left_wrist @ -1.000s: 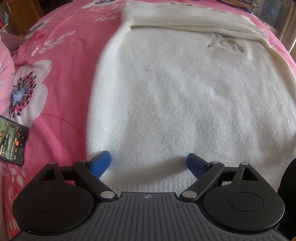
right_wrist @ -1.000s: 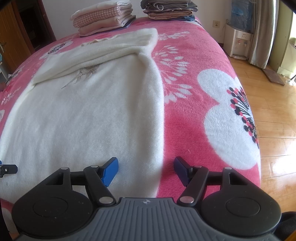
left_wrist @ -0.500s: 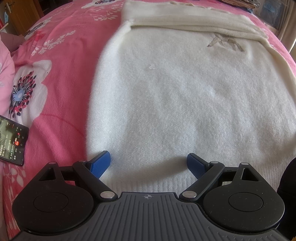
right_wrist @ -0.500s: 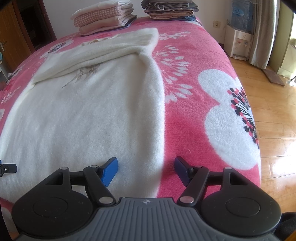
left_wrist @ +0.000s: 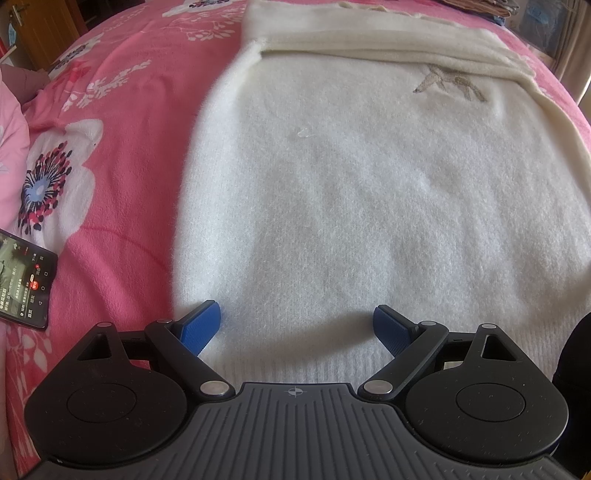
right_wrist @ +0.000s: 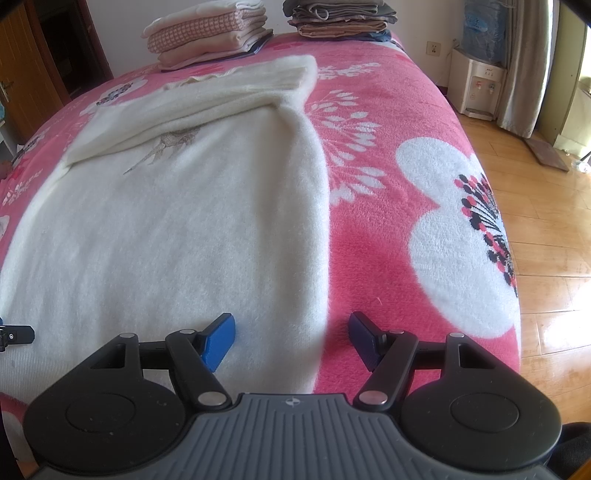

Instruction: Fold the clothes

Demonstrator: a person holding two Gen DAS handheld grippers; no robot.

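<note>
Left wrist view first: honestly nothing has changed over the last second. The left gripper (left_wrist: 297, 325) sits in the same spot as a second ago, fingers spread wide and holding nothing, parked over the near ribbed hem of the cream sweater (left_wrist: 369, 206). The left blue pad (left_wrist: 201, 325) is right at the sweater's left edge, the other one is over the knit. The sweater lies flat on the pink floral blanket (left_wrist: 122, 155), with the sleeves already folded across the chest up at the far end, just above the little embroidered deer (left_wrist: 448, 79). A phone (left_wrist: 24, 280) with its screen lit lies on the blanket off to the left, well apart from the sweater.

Right wrist view: same story, no movement. The right gripper (right_wrist: 291, 338) is wide open too, empty, straddling the sweater's (right_wrist: 177, 236) right edge at the hem, one pad (right_wrist: 218, 341) over the knit and the other over the blanket (right_wrist: 388, 229). Two folded stacks (right_wrist: 210, 35) wait at the head of the bed.

So my read: both grippers are paused at the two hem corners, lined up for a pinch. Next is probably closing on the hem and carrying it up toward the collar for the fold. Fluffy knit, so they'd want a decent bite.
</note>
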